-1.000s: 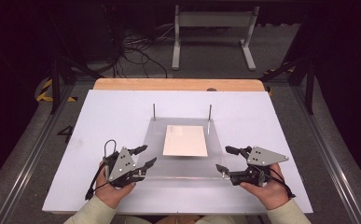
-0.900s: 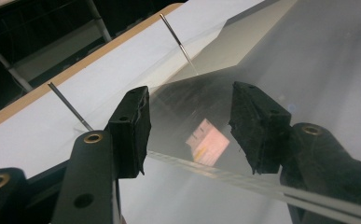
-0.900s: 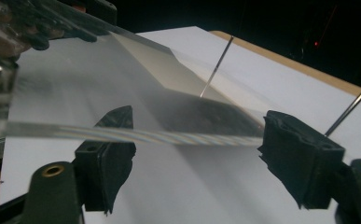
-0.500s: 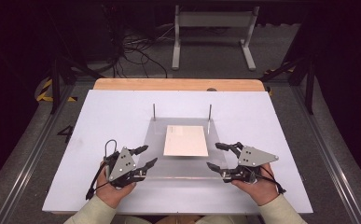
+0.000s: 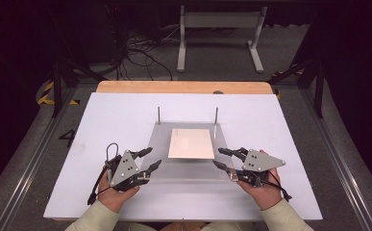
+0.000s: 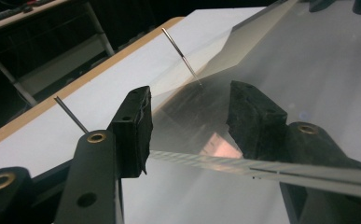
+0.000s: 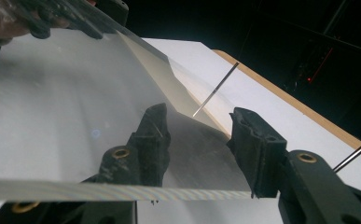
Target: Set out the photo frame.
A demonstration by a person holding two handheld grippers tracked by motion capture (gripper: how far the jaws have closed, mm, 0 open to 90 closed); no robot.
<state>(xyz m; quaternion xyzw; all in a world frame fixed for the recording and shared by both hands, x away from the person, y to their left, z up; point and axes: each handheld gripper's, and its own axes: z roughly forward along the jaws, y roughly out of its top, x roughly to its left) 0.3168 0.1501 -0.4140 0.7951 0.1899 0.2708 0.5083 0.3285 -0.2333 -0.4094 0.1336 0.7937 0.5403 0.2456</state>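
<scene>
Dark room, cables on the floor behind, and a white desk (image 5: 102, 144) with a clear plastic sheet (image 5: 188, 168) lying flat in the middle, a cream paper card (image 5: 191, 143) on it and two thin metal pins (image 5: 158, 115) at the sheet's 12 o'clock edge. Left tongs (image 5: 150, 159) sit at the sheet's 9 o'clock side, jaws apart with the sheet edge running between them, not pinched as far as I can see. Right tongs (image 5: 223, 159) at 3 o'clock have just been closing, with the sheet edge between the jaws; they look apart too, no firm bite visible. Risk from here, I'd guess: lifting with only one side gripped tilts the sheet, so the card slides off or the sheet snags on the pins.
</scene>
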